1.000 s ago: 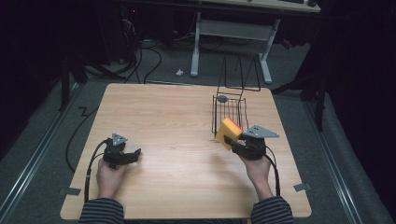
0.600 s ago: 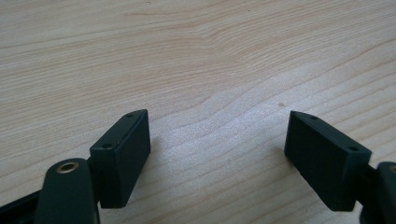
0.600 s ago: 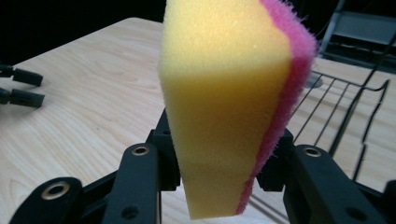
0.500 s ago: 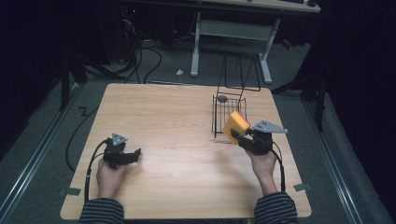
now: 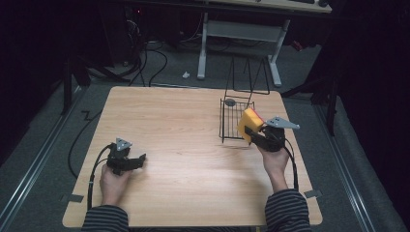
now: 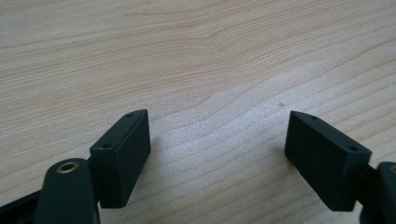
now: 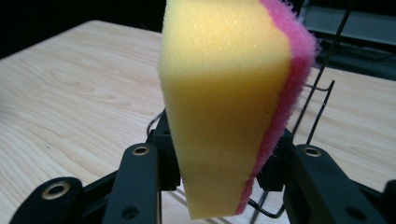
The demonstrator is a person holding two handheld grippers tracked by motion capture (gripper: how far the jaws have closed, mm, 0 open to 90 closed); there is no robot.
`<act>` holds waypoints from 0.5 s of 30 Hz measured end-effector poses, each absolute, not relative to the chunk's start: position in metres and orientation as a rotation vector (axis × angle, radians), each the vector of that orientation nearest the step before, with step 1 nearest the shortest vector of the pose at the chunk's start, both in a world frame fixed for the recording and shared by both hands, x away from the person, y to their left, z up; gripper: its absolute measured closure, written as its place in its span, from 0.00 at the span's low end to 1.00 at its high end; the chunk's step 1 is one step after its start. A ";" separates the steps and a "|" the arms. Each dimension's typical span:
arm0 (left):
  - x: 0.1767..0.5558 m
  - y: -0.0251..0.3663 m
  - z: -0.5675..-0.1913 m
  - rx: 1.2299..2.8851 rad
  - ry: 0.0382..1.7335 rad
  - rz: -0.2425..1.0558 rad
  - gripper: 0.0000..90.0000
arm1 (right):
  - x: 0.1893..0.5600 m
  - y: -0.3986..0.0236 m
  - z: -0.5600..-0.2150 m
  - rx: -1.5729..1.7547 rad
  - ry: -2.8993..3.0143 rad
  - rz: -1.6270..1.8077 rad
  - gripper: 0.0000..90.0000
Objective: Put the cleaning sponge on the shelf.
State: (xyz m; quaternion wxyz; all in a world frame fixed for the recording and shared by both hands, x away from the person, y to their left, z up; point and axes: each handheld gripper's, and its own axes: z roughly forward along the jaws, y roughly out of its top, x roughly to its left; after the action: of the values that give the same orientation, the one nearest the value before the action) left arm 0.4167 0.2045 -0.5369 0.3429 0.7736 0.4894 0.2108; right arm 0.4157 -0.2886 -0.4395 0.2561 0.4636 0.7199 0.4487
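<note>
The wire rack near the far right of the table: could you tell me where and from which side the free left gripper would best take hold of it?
Probably the top rim wire of the wire rack, approached from above on its left side. The rim is thin and bare there, while the right gripper holds the sponge at the rack's right.

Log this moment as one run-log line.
right gripper: shut on sponge | sponge: beside wire rack | left gripper: open, over table

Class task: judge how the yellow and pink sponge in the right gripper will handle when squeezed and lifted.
The sponge looks porous, so probably light and squashy. It narrows where the right gripper clamps it, suggesting it gives. Its fuzzy pink side likely resists slipping.
</note>
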 end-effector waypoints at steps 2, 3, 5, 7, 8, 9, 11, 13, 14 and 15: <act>0.417 0.204 -0.537 2.011 1.272 0.548 0.26 | 0.419 -0.288 -0.440 1.263 1.953 1.212 0.67; 0.417 0.204 -0.537 2.011 1.272 0.548 0.26 | 0.423 -0.287 -0.439 1.267 1.952 1.204 0.67; 0.417 0.204 -0.537 2.011 1.272 0.548 0.26 | 0.424 -0.287 -0.438 1.261 1.953 1.200 0.67; 0.417 0.204 -0.537 2.011 1.272 0.548 0.26 | 0.428 -0.286 -0.439 1.255 1.935 1.204 0.67; 0.417 0.204 -0.537 2.011 1.272 0.548 0.26 | 0.430 -0.286 -0.440 1.261 1.931 1.202 0.67; 0.417 0.204 -0.537 2.012 1.272 0.548 0.26 | 0.435 -0.286 -0.441 1.282 1.948 1.187 0.67; 0.417 0.204 -0.537 2.011 1.272 0.548 0.26 | 0.438 -0.286 -0.441 1.283 1.947 1.187 0.67; 0.417 0.204 -0.537 2.011 1.272 0.548 0.26 | 0.442 -0.284 -0.441 1.293 1.946 1.188 0.67; 0.417 0.204 -0.537 2.011 1.272 0.548 0.26 | 0.445 -0.282 -0.441 1.281 1.931 1.192 0.67; 0.417 0.204 -0.537 2.011 1.272 0.548 0.26 | 0.445 -0.282 -0.441 1.281 1.931 1.192 0.67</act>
State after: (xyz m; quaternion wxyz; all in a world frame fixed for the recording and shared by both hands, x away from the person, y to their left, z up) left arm 0.4167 0.2045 -0.5369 0.3429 0.7735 0.4895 0.2108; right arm 0.4453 -0.2816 -0.4410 0.2648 0.4741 0.7145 0.4412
